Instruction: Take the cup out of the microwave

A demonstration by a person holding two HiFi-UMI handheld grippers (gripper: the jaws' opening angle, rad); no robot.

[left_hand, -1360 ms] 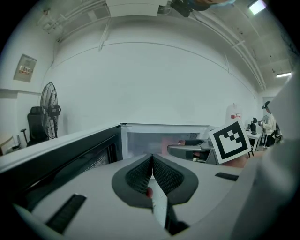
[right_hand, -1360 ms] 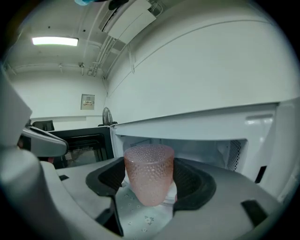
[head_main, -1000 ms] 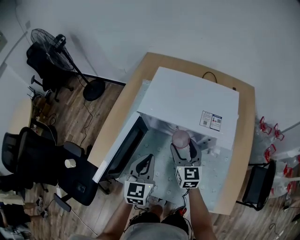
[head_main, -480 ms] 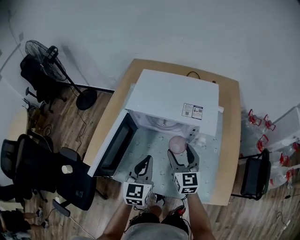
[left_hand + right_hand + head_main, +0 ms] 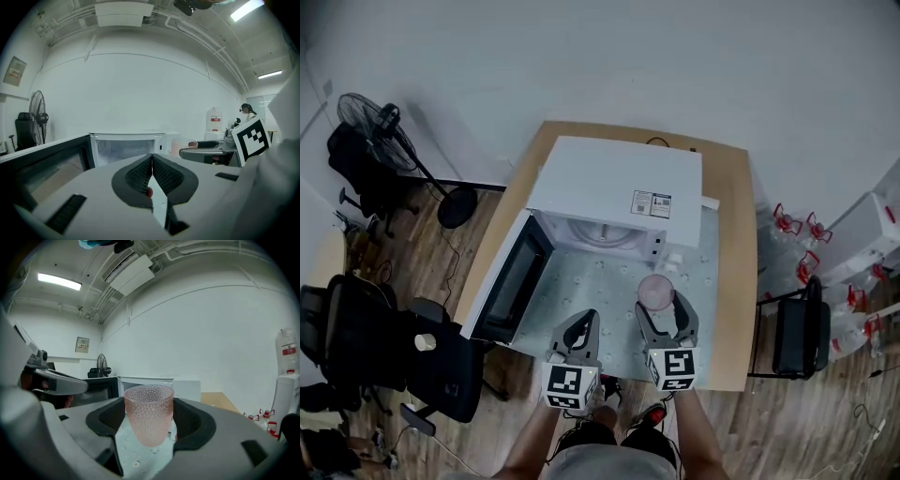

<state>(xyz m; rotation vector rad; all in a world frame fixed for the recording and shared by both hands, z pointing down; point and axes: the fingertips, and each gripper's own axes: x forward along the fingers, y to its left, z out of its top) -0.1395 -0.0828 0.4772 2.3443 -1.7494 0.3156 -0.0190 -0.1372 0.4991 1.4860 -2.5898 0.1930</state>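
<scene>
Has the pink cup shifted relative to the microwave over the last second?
Yes. The cup, clamped in the right hand-held gripper, has drawn back from the microwave and its open front, toward the person.

A plain pale wall point(image 5: 581, 56) fills the top of the head view. Below it lies a floor point(image 5: 417, 262) of brown wood planks. A wooden counter point(image 5: 736, 281) stands at the centre, its middle covered by a light patterned cloth. At the upper left a black pedestal fan point(image 5: 366, 117) stands on a round base, with dark office chairs point(image 5: 356, 328) lower down that edge. Right of the counter is a black chair point(image 5: 794, 337), and above it clear jugs with red handles point(image 5: 797, 230). In the gripper views, a strip light point(image 5: 58, 281) glows at the upper left, a ceiling air unit point(image 5: 124, 14) sits top centre, and a framed notice point(image 5: 15, 71) hangs at the left.
</scene>
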